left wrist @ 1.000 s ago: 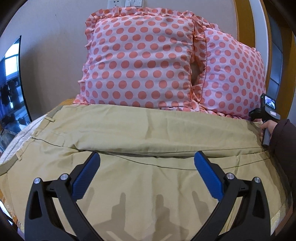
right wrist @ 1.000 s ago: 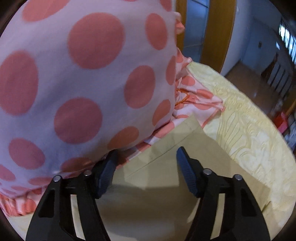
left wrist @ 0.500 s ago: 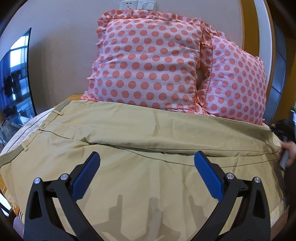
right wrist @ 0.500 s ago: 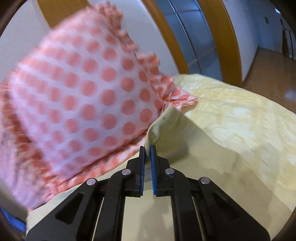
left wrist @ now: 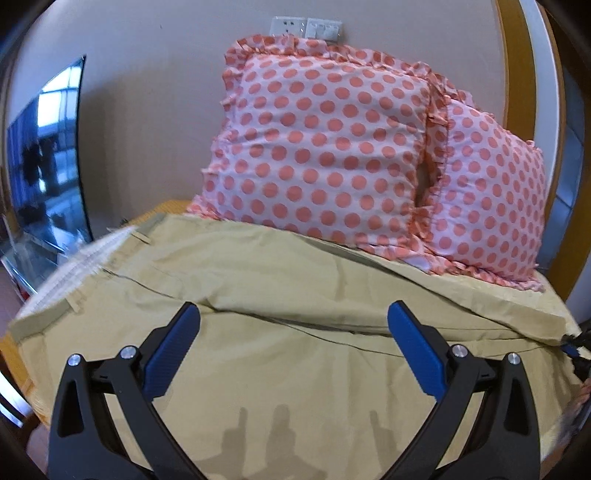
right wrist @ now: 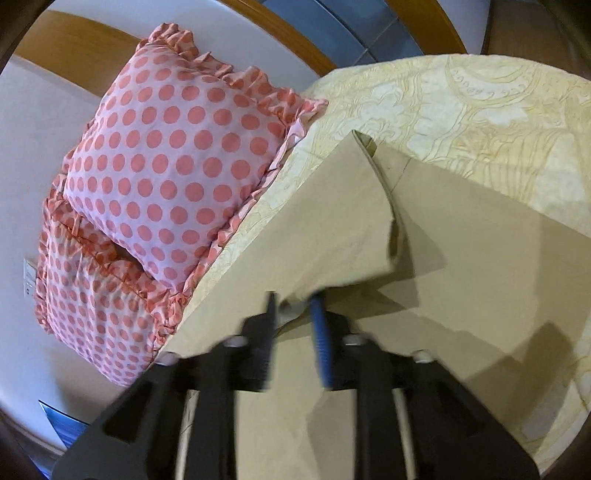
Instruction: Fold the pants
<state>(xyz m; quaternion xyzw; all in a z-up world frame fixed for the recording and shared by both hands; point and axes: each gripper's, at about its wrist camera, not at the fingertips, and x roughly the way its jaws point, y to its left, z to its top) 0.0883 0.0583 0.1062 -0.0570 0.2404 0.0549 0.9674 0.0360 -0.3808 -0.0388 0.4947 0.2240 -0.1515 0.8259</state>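
At the far left of the left wrist view a dark screen [left wrist: 48, 162] stands against the plain wall, a thing the right wrist view does not take in clearly. Next to it the waistband end of the tan pants [left wrist: 258, 295] lies on the bed, belt loops showing, and the cloth spreads flat across the whole width of the picture toward the right. The left gripper [left wrist: 293, 332] hovers over the middle of that cloth with its blue-padded fingers [left wrist: 173, 350] spread wide and nothing between them; their shadows fall on the fabric below. Behind the pants two pink pillows with coral dots [left wrist: 325, 147] lean on the wall under a white switch plate [left wrist: 306, 27]. At the right edge of this view only a dark tip of the right gripper shows, by the hem end of the pants. The right wrist view fills in that end. On its left the same pillows [right wrist: 166, 177] sit tilted in the frame. Toward the center the pants [right wrist: 314, 229] rise off the bed in a raised fold, their edge pinched in the right gripper [right wrist: 295, 306], whose fingers are drawn close on the cloth, though blur smears them. Further right the pale yellow patterned bedspread [right wrist: 480, 107] shows bare beyond the pant leg, which the left view barely shows.
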